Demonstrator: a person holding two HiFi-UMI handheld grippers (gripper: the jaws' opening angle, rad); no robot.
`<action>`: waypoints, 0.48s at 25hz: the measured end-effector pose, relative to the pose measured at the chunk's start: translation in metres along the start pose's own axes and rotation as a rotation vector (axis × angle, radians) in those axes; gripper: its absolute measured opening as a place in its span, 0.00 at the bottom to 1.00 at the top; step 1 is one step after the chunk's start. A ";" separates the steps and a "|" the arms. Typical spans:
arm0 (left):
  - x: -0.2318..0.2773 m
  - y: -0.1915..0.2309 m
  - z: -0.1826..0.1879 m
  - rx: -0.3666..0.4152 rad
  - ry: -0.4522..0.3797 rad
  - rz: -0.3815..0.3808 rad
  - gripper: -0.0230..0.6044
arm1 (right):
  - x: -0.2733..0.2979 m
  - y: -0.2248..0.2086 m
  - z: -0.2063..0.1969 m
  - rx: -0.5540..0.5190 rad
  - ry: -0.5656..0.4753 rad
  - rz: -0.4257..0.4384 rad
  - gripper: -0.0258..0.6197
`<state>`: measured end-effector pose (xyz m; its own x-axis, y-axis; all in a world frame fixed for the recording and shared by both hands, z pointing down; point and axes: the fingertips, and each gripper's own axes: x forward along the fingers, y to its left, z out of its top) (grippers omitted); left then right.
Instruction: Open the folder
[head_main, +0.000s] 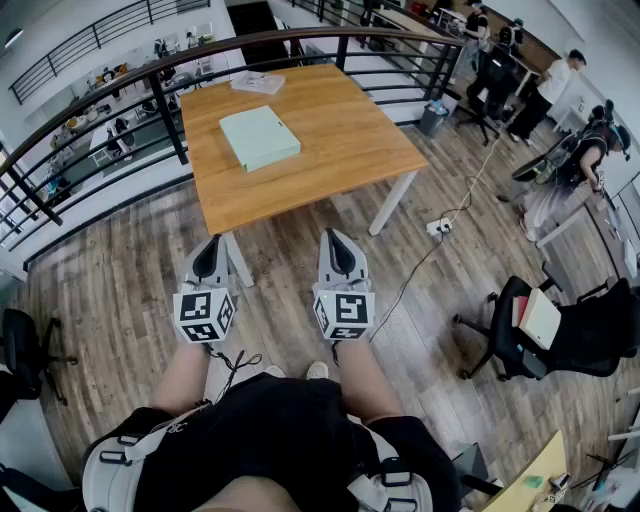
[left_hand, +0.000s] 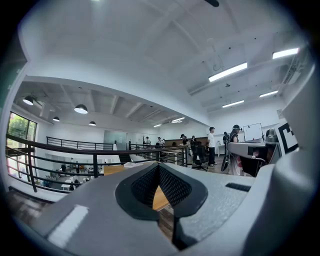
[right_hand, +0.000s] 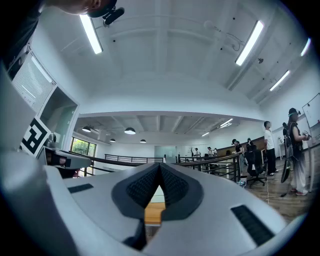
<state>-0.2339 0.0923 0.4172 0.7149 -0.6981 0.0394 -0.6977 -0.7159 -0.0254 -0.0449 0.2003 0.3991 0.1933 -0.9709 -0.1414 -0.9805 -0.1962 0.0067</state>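
A pale green folder (head_main: 259, 137) lies closed and flat on the wooden table (head_main: 340, 150), well ahead of both grippers. In the head view my left gripper (head_main: 209, 250) and right gripper (head_main: 336, 242) hang side by side over the floor, short of the table's near edge. Both are shut with nothing between their jaws. In the left gripper view the left gripper (left_hand: 159, 165) points level, with a strip of table (left_hand: 160, 199) showing under the tips. The right gripper (right_hand: 160, 166) in its own view points slightly upward at the ceiling, and the folder is hidden in both gripper views.
A white stack of papers (head_main: 258, 82) lies at the table's far edge. A black railing (head_main: 170, 110) runs behind and left of the table. A cable and power strip (head_main: 438, 226) lie on the floor at right, near a black office chair (head_main: 545, 335). People (head_main: 548, 88) stand far right.
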 end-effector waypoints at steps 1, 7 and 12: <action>-0.001 -0.002 0.001 0.007 -0.001 0.000 0.04 | -0.001 0.000 -0.001 0.002 0.001 0.001 0.05; -0.003 -0.010 0.000 0.031 0.008 0.002 0.04 | -0.004 -0.001 -0.004 0.020 0.006 0.013 0.05; -0.003 -0.012 -0.004 0.030 0.019 0.012 0.04 | -0.002 -0.005 -0.008 0.037 0.014 0.010 0.05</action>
<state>-0.2280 0.1034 0.4215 0.7056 -0.7063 0.0582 -0.7040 -0.7080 -0.0558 -0.0401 0.2017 0.4075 0.1839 -0.9746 -0.1276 -0.9829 -0.1818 -0.0286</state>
